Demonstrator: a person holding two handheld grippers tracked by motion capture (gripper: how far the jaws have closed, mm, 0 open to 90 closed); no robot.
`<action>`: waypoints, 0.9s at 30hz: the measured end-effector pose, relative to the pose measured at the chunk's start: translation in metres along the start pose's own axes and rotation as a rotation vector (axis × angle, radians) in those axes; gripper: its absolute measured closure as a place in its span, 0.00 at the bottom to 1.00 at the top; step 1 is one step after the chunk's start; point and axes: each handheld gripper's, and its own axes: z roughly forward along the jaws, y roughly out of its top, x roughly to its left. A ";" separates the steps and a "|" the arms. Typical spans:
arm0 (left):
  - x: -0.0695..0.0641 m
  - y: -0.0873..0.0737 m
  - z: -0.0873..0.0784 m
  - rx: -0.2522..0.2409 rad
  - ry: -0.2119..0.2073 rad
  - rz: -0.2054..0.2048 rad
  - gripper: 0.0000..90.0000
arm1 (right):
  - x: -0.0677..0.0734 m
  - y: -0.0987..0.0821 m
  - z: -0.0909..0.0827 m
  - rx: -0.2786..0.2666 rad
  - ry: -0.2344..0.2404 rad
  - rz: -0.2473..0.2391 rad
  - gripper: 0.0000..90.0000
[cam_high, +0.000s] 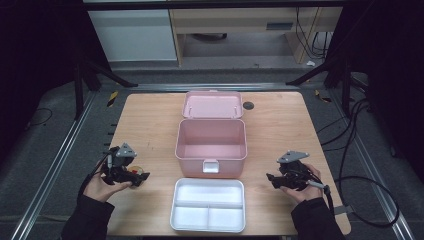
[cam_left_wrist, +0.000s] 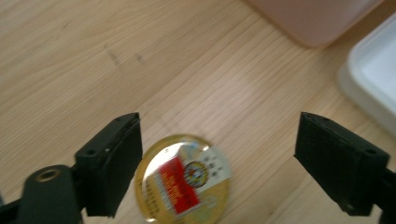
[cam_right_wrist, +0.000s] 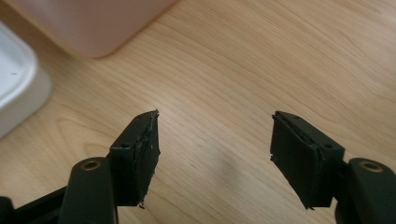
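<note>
An open pink box (cam_high: 210, 142) stands mid-table, its lid (cam_high: 212, 104) laid back behind it. In front of it lies a white divided tray (cam_high: 208, 204). A small round yellow container with a red label (cam_left_wrist: 182, 184) lies flat on the wood, close to the left jaw of my left gripper (cam_left_wrist: 217, 140), whose jaws stand wide apart without pressing on it. In the high view that left gripper (cam_high: 137, 177) is at the table's left, pointing right, with the yellow container (cam_high: 140, 175) at its tips. My right gripper (cam_high: 270, 179) points left from the table's right; its jaws (cam_right_wrist: 215, 126) are open over bare wood.
The pink box's corner (cam_left_wrist: 317, 18) and the tray's edge (cam_left_wrist: 373, 74) lie ahead of the left gripper; the box (cam_right_wrist: 88, 23) and tray (cam_right_wrist: 14, 84) show in the right gripper view too. A dark round grommet (cam_high: 248, 105) sits near the lid. Cables trail off the table's right side.
</note>
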 end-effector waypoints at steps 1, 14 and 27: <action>0.005 -0.004 0.003 0.011 0.015 -0.017 0.15 | -0.002 -0.001 0.000 0.004 -0.008 0.012 0.37; 0.025 -0.022 0.034 0.119 -0.001 -0.059 0.06 | -0.014 -0.007 0.000 0.018 -0.062 0.043 0.36; 0.030 -0.028 0.050 0.196 -0.048 -0.065 0.16 | -0.014 -0.007 0.002 0.035 -0.056 0.036 0.36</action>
